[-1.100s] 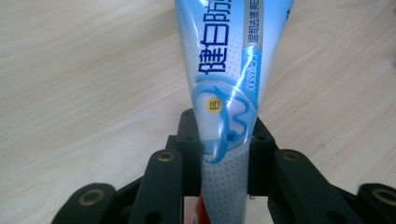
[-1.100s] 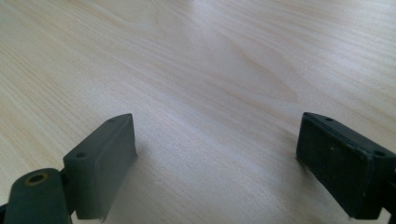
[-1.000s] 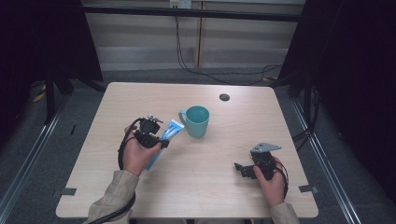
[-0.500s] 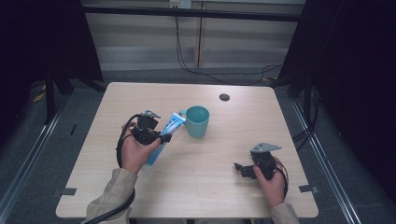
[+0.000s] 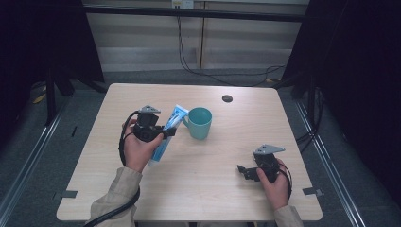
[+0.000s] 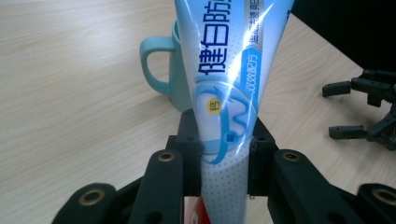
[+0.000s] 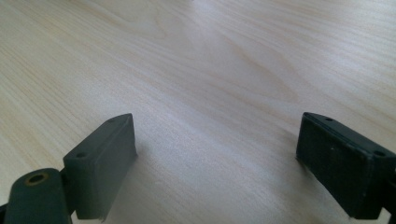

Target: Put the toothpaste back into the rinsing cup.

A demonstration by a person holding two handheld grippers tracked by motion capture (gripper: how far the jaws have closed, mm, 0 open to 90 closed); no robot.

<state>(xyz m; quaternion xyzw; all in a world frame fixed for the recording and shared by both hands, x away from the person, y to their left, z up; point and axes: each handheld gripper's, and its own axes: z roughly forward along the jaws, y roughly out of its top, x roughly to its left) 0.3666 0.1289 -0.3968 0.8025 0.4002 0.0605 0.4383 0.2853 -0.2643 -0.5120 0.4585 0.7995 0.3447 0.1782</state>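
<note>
Toothpaste tube (image 6: 229,93) sits clamped in my left gripper (image 5: 163,133) beside the mug (image 5: 200,122); I should tip it in slowly. Right gripper (image 5: 246,171) rests open.

The tube (image 6: 226,88) is pale blue and white with dark blue lettering, fine dots, a small yellow circle and a red patch at its base. The mug (image 5: 199,122) is teal. Both tools (image 5: 166,132) (image 5: 242,170) are black. The surface (image 5: 208,189) is pale wood grain.
</note>
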